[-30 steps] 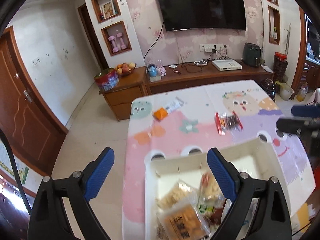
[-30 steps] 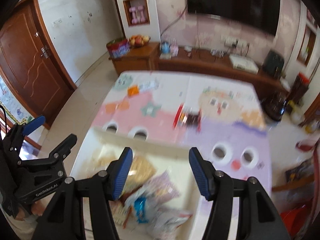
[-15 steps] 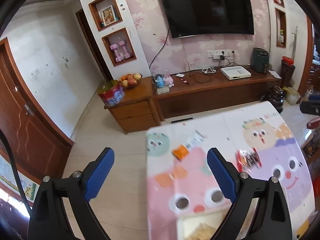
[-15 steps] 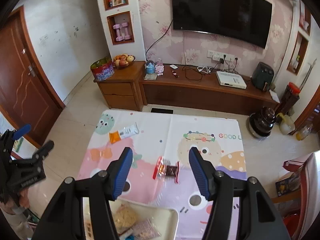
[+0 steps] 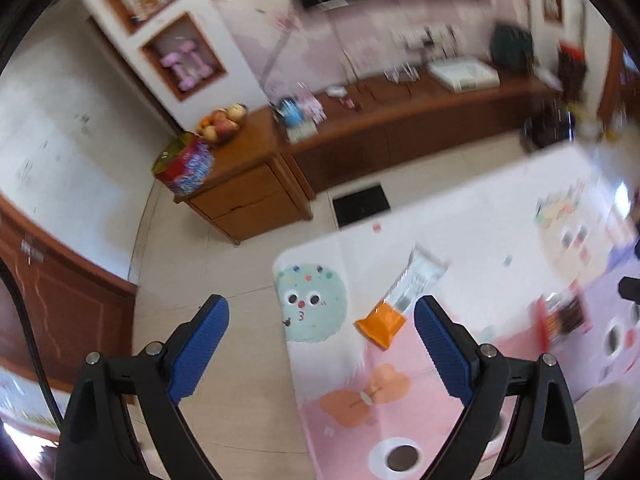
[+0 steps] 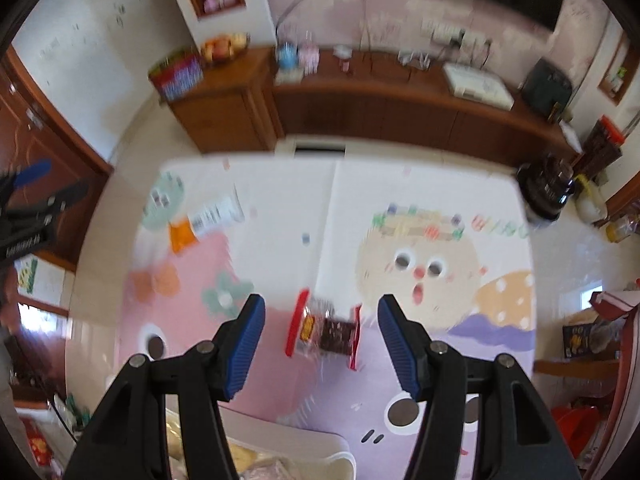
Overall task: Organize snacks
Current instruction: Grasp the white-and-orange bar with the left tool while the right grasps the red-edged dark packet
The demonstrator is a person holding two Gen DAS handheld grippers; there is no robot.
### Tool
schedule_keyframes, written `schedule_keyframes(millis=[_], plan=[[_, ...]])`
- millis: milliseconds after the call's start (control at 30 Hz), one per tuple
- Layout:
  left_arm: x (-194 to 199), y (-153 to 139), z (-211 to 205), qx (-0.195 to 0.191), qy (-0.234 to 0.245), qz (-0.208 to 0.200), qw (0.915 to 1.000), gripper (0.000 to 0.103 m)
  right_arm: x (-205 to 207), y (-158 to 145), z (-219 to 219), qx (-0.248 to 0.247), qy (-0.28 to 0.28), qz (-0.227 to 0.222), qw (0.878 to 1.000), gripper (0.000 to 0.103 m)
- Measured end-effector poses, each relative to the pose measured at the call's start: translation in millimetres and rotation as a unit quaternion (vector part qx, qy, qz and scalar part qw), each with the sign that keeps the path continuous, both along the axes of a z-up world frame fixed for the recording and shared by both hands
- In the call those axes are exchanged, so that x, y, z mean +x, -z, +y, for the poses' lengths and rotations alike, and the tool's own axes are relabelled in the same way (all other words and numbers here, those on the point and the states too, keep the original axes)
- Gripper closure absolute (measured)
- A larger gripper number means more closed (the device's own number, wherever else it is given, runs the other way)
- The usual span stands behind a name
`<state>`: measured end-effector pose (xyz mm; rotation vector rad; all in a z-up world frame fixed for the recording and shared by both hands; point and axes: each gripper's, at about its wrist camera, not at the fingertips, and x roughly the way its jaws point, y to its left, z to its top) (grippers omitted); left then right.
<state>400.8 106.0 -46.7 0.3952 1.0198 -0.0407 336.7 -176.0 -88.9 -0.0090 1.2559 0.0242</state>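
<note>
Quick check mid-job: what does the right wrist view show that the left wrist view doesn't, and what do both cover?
Only the right wrist view shows the white bin corner with packets at the bottom edge, plus the left hand-held gripper at the far left. Only the left wrist view shows the butterfly print sharply and the orange-and-white packet lying just ahead of its open jaws. Both show the cartoon tablecloth, the orange-and-white packet, the red-edged snack packet, the wooden cabinet and the fruit bowl.
</note>
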Motion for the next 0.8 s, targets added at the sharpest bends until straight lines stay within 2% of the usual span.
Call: schedule_keyframes(millis=[133,300,467,533,733,800], plan=[[17.3,58.2,-21.9,0.037,0.037,0.04,0.9978,0.01,4.5,54.7,-2.0,-0.011,-0.007,0.053,0.999,0.044],[28.7,107.6,-37.8,0.043,0.057,0.073,0.9948,0.015,4.2,89.8,-11.1,-0.002,0.005,0.085,0.996,0.044],[45.5,141.3,-39.6,0.011,0.053,0.103,0.9933,0.024,-5.1,106.8,-10.7,0.017,0.0,0.1,0.995,0.044],[51.0,154.2,-39.2,-0.002,0.046,0.113,0.9925,0.024,-8.3,110.0,-10.1,0.022,-0.004,0.101,0.995,0.044],[62.0,178.6,-38.4,-0.035,0.032,0.14,0.989,0.027,-15.0,116.5,-12.1,0.045,-0.005,0.112,0.993,0.044],[64.9,180.8,-36.8,-0.053,0.029,0.142,0.988,0.032,-16.4,119.0,-12.7,0.051,-0.002,0.116,0.992,0.044]])
